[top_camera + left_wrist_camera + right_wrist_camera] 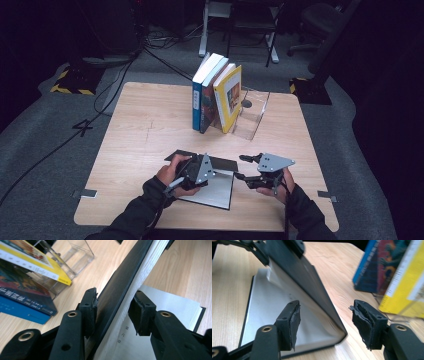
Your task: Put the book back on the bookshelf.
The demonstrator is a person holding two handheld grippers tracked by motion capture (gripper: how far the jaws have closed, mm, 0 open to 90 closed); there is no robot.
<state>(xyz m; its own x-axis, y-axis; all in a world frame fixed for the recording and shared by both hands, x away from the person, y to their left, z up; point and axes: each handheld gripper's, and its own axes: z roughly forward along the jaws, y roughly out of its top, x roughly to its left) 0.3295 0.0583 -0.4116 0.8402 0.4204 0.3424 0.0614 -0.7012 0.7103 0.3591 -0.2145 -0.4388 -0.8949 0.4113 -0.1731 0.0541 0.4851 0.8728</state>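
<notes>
Black book (215,187), lying open near table (145,125) front edge: left gripper (116,311) pinching raised cover and pages; right gripper (325,323) jaws spread, empty.

We count four books — three upright (216,95), one black book (212,182) lying open — one clear bookend (252,117), two grippers (197,172) and one table (145,130).

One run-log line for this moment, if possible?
left gripper: jaws around raised half of black book, pad contact unclear | right gripper: jaws open, nothing held | three books upright in clear stand
</notes>
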